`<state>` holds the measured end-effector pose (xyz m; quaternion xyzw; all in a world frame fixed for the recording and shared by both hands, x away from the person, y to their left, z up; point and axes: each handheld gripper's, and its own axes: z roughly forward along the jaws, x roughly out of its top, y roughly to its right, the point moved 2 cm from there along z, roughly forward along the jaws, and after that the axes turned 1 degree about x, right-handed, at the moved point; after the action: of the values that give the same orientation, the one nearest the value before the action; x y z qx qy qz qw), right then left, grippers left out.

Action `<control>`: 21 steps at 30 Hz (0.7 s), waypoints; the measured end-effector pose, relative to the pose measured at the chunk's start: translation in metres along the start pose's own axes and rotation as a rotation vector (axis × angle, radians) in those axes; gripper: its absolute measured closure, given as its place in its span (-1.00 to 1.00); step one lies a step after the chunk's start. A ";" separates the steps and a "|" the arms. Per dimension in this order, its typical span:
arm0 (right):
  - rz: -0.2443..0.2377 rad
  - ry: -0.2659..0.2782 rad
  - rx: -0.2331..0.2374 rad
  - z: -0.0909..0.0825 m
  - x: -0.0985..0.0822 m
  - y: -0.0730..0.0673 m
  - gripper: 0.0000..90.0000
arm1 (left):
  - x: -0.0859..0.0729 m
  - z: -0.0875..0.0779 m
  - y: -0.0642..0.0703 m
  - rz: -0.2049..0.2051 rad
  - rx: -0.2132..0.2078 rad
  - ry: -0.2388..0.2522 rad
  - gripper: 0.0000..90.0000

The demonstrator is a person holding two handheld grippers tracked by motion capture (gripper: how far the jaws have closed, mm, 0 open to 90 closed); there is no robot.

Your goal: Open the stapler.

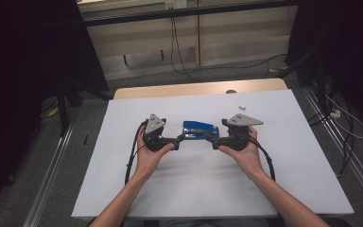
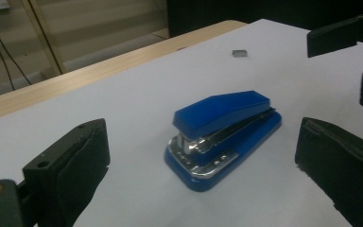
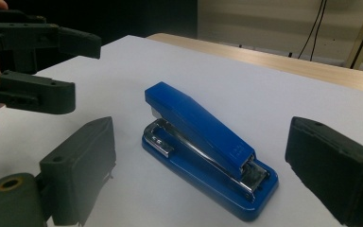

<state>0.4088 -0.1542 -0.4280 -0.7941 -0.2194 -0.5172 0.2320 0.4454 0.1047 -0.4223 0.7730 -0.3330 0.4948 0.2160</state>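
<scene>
Between both wide-open grippers, left gripper [image 1: 183, 137] at 9 o'clock, right gripper [image 1: 207, 136] at 3, lies the stapler [image 1: 200, 130]; uneven closing would likely skid it.

My left hand [image 1: 150, 152] grips its black two-jaw gripper [image 1: 182, 137], fingers [image 2: 68, 177] spread wide, pointing inward; my right hand [image 1: 244, 150] holds its black gripper [image 1: 208, 137] mirrored, fingers [image 3: 82, 168] wide apart, facing the left; both forearms angle up from below, converging.
</scene>
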 end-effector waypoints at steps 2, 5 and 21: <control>-0.010 -0.007 0.004 0.005 0.001 -0.001 -0.78 | 0.002 0.003 -0.005 -0.016 0.015 0.000 -0.91; -0.012 -0.008 0.008 0.015 0.003 -0.001 -0.75 | 0.008 0.011 -0.012 -0.016 0.028 0.005 -0.91; -0.048 -0.012 0.029 0.033 0.001 -0.004 -0.20 | 0.003 0.024 -0.019 -0.001 0.017 -0.050 -0.91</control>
<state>0.4309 -0.1314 -0.4386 -0.7883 -0.2471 -0.5145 0.2297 0.4746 0.1009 -0.4298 0.7872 -0.3338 0.4779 0.2014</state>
